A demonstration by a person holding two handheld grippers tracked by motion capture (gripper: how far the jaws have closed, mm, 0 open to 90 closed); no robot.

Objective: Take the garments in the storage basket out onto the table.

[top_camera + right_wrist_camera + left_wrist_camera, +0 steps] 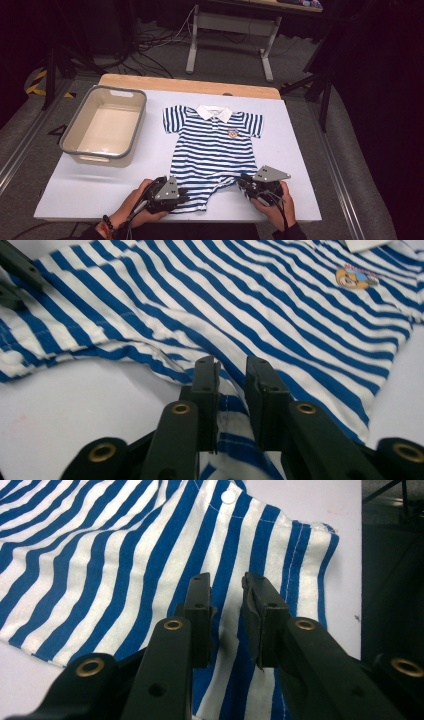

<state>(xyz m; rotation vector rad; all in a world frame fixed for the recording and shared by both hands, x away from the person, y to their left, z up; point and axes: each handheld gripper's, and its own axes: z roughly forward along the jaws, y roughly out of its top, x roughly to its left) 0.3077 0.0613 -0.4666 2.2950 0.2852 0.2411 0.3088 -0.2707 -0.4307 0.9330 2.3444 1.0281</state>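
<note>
A blue-and-white striped baby romper (212,145) with a white collar lies flat in the middle of the white table cover (80,192). My left gripper (181,194) is over the romper's left leg hem. In the left gripper view its jaws (226,587) stand a narrow gap apart above flat striped cloth (125,555), and the pads do not press on it. My right gripper (242,180) is at the right leg hem. In the right gripper view a raised fold of the cloth (229,407) sits pinched between its jaws (232,362), with wrinkles running toward them.
A grey bin with a cream inside (105,125) stands at the left of the table. Bare white cover lies right of the romper and along the front edge. Beyond the table's wooden far edge (190,85) are a desk frame and cables on the floor.
</note>
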